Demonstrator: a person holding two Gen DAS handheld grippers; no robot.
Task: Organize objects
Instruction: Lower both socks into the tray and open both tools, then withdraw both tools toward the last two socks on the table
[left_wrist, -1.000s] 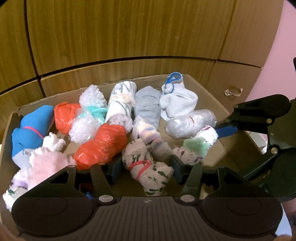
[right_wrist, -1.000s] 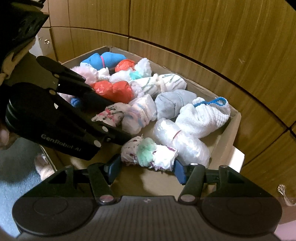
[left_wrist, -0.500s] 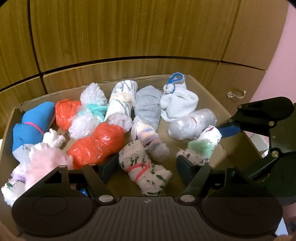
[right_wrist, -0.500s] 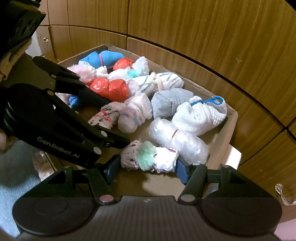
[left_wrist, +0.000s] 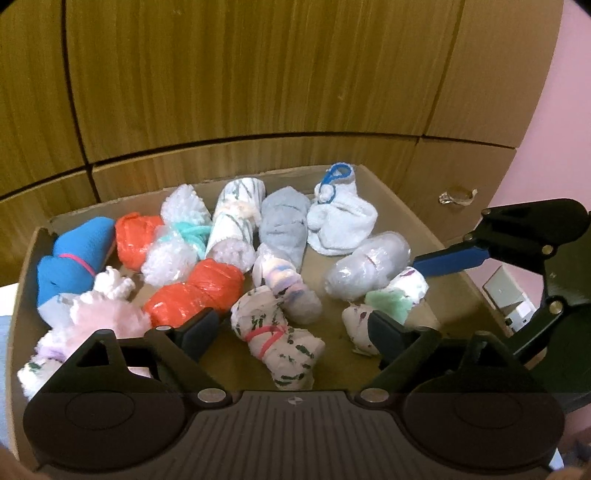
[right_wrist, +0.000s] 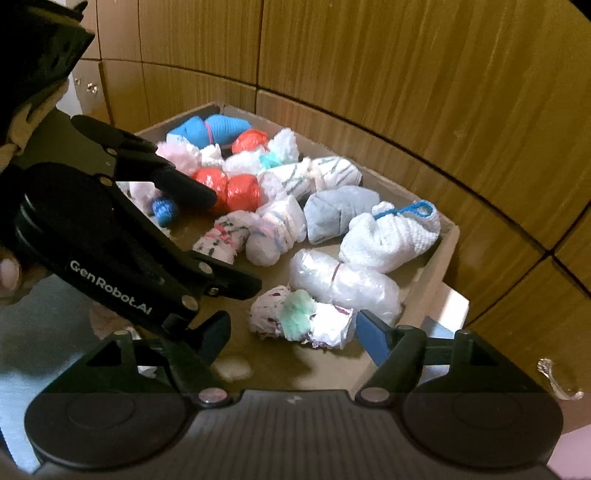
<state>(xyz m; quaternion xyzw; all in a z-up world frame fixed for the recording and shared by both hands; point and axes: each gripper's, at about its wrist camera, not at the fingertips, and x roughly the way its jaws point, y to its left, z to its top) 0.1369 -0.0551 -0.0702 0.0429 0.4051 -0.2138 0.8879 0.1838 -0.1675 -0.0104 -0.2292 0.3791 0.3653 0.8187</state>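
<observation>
Left wrist view: your left hand-held gripper (left_wrist: 291, 334) is opening over the brown cardboard box (left_wrist: 410, 206), its jaws straddling but clear of the white green-speckled sock roll with a pink band (left_wrist: 275, 338). Your right hand-held gripper (right_wrist: 293, 334) is opening too, the white-and-mint fabric bundle (right_wrist: 301, 319) lying untouched between its jaws.

Dim warm light, fisheye-warped edges

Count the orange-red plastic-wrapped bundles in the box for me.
2. One orange-red bundle sits in the back row, beside the blue bundle. The other, longer orange-red bundle lies mid-box, by the left tongs' finger. More could be hidden under the pile.
</observation>
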